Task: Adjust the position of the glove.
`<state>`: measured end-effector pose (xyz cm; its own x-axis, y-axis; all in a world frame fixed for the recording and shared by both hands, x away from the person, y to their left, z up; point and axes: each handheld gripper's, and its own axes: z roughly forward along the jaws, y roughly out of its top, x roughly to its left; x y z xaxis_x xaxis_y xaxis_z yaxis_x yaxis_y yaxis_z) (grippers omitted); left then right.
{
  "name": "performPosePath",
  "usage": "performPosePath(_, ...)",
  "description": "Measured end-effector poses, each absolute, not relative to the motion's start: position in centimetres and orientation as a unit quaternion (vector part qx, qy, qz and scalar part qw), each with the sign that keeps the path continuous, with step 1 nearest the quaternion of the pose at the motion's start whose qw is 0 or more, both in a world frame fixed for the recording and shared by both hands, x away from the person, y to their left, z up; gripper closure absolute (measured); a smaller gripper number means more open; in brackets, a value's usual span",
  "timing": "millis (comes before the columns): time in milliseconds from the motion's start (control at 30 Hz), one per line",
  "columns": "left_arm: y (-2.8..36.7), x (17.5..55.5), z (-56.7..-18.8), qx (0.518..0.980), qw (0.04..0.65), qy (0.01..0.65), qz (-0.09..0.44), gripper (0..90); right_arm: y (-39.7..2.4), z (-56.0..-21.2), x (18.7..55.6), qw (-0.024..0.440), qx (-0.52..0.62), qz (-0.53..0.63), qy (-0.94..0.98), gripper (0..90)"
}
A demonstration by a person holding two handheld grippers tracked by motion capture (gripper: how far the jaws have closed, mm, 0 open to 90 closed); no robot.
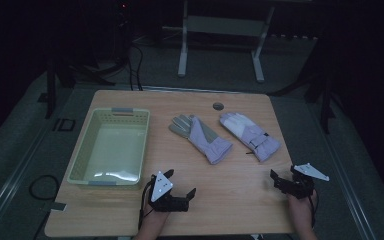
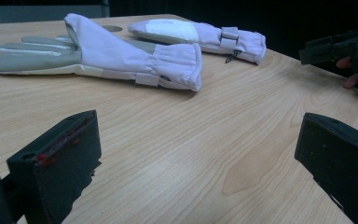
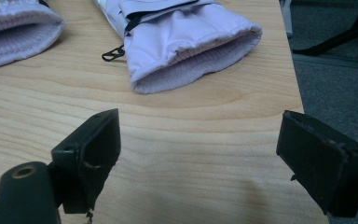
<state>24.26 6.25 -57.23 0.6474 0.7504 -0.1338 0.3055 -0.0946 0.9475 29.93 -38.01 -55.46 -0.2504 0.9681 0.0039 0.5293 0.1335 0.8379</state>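
Right glove (image 1: 250, 135) is lying just ahead of your right gripper (image 1: 283, 181).
Its cuff is pointing at you; both grippers' jaws are standing apart, holding nothing.

- Left glove (image 1: 202, 136): lilac, grey palm up, flat on desk (image 1: 230, 200), cuff toward near edge.
- Right glove (image 1: 250, 135): lilac, white patch, strap buckle, lying flat just beside it.

On your surface (image 1: 230, 200): one pale slatted basket (image 1: 111, 148), left side; one round cable hole (image 1: 218, 106), far edge.
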Motion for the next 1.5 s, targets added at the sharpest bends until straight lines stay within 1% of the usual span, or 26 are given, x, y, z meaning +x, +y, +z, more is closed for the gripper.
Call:
performPosePath(300, 6.2, 24.2, -57.2, 0.713, 0.559, 0.371, 0.203, 0.7, -38.2, -55.4, 29.9, 0.285, 0.544, 0.382, 0.691, 13.6)
performPosePath(433, 6.2, 24.2, -57.2, 0.713, 0.559, 0.371, 0.203, 0.7, -38.3, -54.9, 29.9, 0.278, 0.544, 0.393, 0.688, 13.6)
performPosePath(600, 6.2, 24.2, -57.2, 0.713, 0.560, 0.371, 0.202, 0.7, -38.2, -53.3, 30.3, 0.280, 0.541, 0.397, 0.687, 13.6)
performPosePath(767, 6.2, 24.2, -57.2, 0.712, 0.560, 0.370, 0.203, 0.7, -37.6, -51.6, 30.8, 0.274, 0.526, 0.391, 0.704, 13.6)
performPosePath(800, 6.2, 24.2, -57.2, 0.713, 0.560, 0.370, 0.203, 0.7, -37.4, -50.9, 31.0, 0.266, 0.523, 0.394, 0.708, 13.5)
performPosePath(1067, 6.3, 24.2, -57.2, 0.712, 0.562, 0.371, 0.199, 0.7, -36.5, -48.7, 31.9, 0.254, 0.503, 0.402, 0.722, 12.9)
performPosePath(1133, 6.2, 24.2, -57.2, 0.713, 0.561, 0.370, 0.199, 0.7, -36.0, -48.0, 32.5, 0.235, 0.493, 0.404, 0.734, 12.0)
performPosePath(1167, 6.2, 24.2, -57.2, 0.713, 0.561, 0.370, 0.200, 0.7, -36.0, -48.0, 32.5, 0.235, 0.493, 0.404, 0.734, 12.0)
performPosePath(1267, 6.2, 24.2, -57.2, 0.714, 0.561, 0.369, 0.200, 0.7, -35.4, -47.4, 33.5, 0.210, 0.475, 0.389, 0.761, 11.5)
performPosePath(1400, 6.2, 24.2, -57.2, 0.713, 0.562, 0.369, 0.199, 0.7, -34.2, -46.6, 34.2, 0.214, 0.463, 0.380, 0.771, 11.5)
performPosePath(1500, 6.2, 24.2, -57.2, 0.713, 0.562, 0.369, 0.200, 0.7, -33.5, -45.8, 34.7, 0.219, 0.454, 0.397, 0.767, 11.6)
